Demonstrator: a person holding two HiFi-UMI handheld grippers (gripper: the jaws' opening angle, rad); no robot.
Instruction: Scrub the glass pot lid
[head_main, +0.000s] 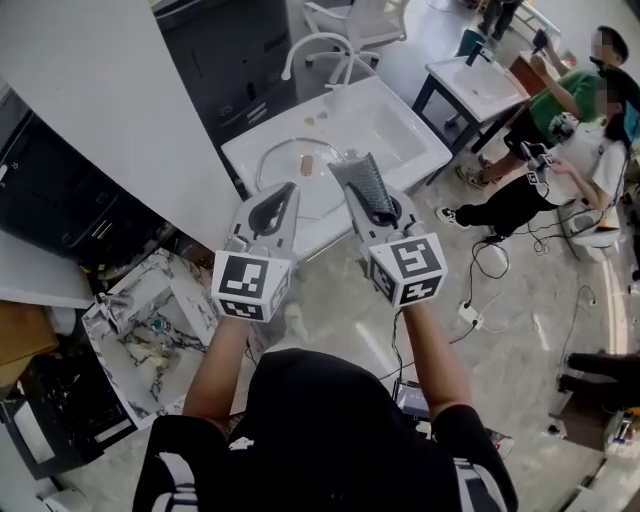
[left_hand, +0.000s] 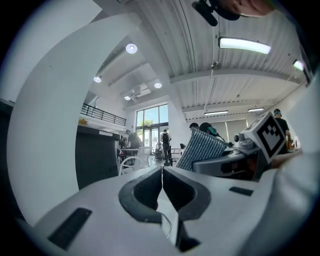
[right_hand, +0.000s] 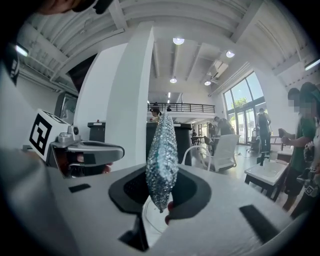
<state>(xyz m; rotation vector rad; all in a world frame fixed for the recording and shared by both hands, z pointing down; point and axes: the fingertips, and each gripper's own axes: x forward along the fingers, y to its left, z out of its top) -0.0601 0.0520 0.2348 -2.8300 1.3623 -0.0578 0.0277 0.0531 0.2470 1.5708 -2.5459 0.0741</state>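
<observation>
The glass pot lid (head_main: 300, 170) lies flat in the white sink (head_main: 395, 125), with a tan knob at its centre. Both grippers are held up over the sink's near edge, above the lid. My left gripper (head_main: 289, 190) (left_hand: 162, 172) is shut with nothing between its jaws. To its right, my right gripper (head_main: 380, 207) (right_hand: 160, 197) is shut on a grey scrub sponge (head_main: 364, 185) (right_hand: 161, 157) that stands up on edge out of the jaws. The sponge (left_hand: 201, 149) also shows beside the left gripper. Part of the lid's rim (right_hand: 148, 222) shows through the right jaws' gap.
A white pillar (head_main: 100, 100) rises at the left, close to the sink. Marble-patterned slabs (head_main: 150, 325) lie on the floor at lower left. Behind the sink stands a white chair (head_main: 350, 30). A second sink (head_main: 482, 85) and people (head_main: 560, 115) are at the right, with cables (head_main: 480, 285) on the floor.
</observation>
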